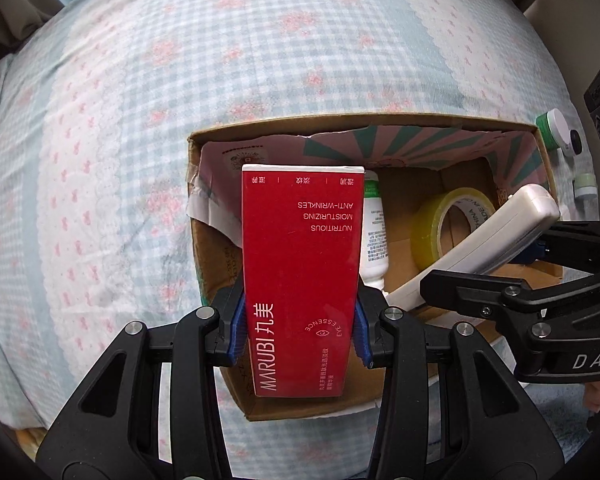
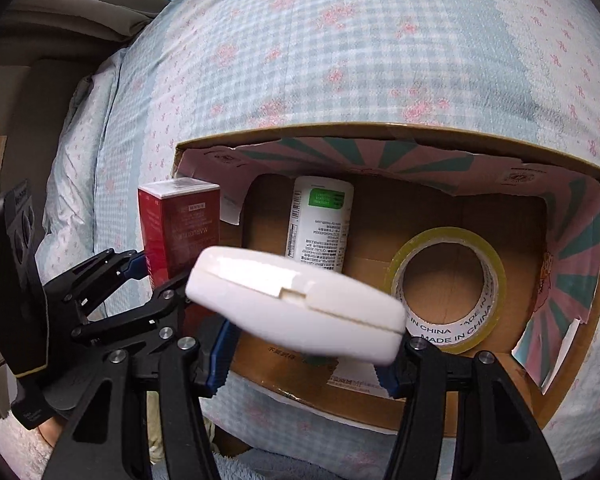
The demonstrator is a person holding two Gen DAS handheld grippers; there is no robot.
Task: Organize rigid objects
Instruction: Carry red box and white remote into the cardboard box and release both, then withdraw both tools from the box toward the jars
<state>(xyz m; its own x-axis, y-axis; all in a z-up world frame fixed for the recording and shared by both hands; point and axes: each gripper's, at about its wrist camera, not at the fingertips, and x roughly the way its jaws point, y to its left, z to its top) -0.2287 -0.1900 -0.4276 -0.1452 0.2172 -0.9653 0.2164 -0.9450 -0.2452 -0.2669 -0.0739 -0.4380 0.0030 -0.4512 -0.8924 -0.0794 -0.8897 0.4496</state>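
My left gripper is shut on a red MARUBI carton and holds it upright over the left side of an open cardboard box. My right gripper is shut on a white remote-like device, held across the box's near edge; this device also shows in the left wrist view. Inside the box lie a white bottle with a green label and a yellow tape roll. The red carton and the left gripper show in the right wrist view.
The box sits on a bed with a blue checked, pink-flowered cover. Small jars, one white with green and one pale green, lie on the cover right of the box. A pillow lies at the left.
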